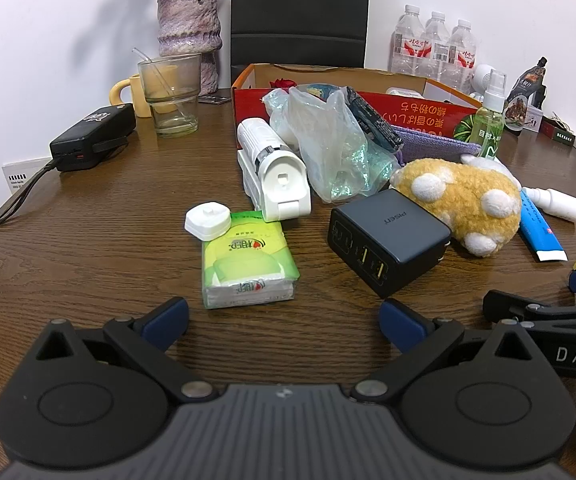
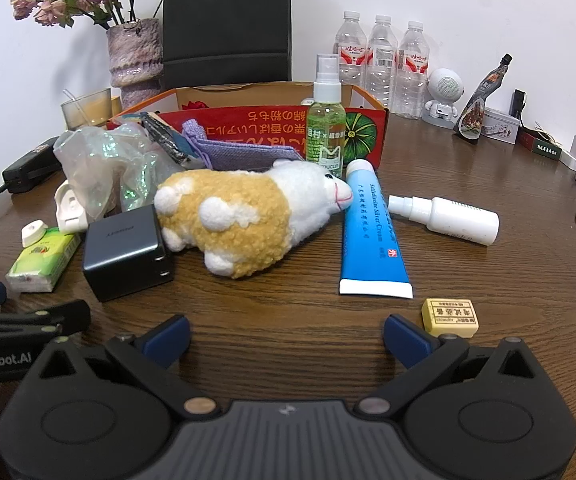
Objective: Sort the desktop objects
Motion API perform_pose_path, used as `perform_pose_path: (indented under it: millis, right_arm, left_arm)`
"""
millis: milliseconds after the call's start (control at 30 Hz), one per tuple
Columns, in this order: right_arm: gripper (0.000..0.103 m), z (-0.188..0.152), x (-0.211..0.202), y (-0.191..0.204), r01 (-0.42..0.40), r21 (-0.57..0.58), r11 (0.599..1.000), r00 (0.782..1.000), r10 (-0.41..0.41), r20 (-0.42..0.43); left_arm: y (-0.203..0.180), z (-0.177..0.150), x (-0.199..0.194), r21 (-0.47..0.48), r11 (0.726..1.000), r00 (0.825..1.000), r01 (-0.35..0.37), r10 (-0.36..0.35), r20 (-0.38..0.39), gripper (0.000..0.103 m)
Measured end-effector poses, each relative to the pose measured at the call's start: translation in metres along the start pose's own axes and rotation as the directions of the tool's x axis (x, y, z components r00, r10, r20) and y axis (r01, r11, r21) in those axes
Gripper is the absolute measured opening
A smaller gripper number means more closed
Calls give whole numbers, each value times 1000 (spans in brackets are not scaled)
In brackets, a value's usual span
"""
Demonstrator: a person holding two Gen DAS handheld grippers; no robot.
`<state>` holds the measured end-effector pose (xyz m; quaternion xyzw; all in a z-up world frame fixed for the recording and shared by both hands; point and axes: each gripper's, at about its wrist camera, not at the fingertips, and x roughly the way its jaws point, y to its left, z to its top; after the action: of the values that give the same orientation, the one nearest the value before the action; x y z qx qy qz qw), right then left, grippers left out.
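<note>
Loose objects lie on a brown wooden table in front of a red cardboard box [image 1: 419, 110] [image 2: 264, 126]. My left gripper [image 1: 284, 320] is open and empty, just short of a green tissue pack [image 1: 246, 258] with a white cap [image 1: 208, 222] on it. A dark charger block [image 1: 387, 240] [image 2: 126, 250] lies to its right. My right gripper [image 2: 286, 338] is open and empty, facing a yellow-and-white plush sheep [image 2: 244, 216], a blue cream tube [image 2: 371, 236], a white spray bottle [image 2: 447, 218] and a yellow eraser [image 2: 449, 316].
A white device [image 1: 274, 168], a crumpled plastic bag [image 1: 335, 148] and a green spray bottle [image 2: 325, 120] stand before the box. A glass [image 1: 172, 94], a vase [image 1: 190, 32], a black power bank [image 1: 92, 136] and water bottles [image 2: 381, 60] line the back.
</note>
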<state>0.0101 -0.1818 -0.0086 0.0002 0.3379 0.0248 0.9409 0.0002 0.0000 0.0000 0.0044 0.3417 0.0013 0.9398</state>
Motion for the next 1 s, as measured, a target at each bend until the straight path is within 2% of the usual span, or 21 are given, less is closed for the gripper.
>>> perform_pose_path:
  millis: [1000]
  right_arm:
    - [103,1,0,0,7,3,1000,1000,-7,1]
  left_arm:
    - [0,1,2,-1,1000,1000,3,-3,-2,103]
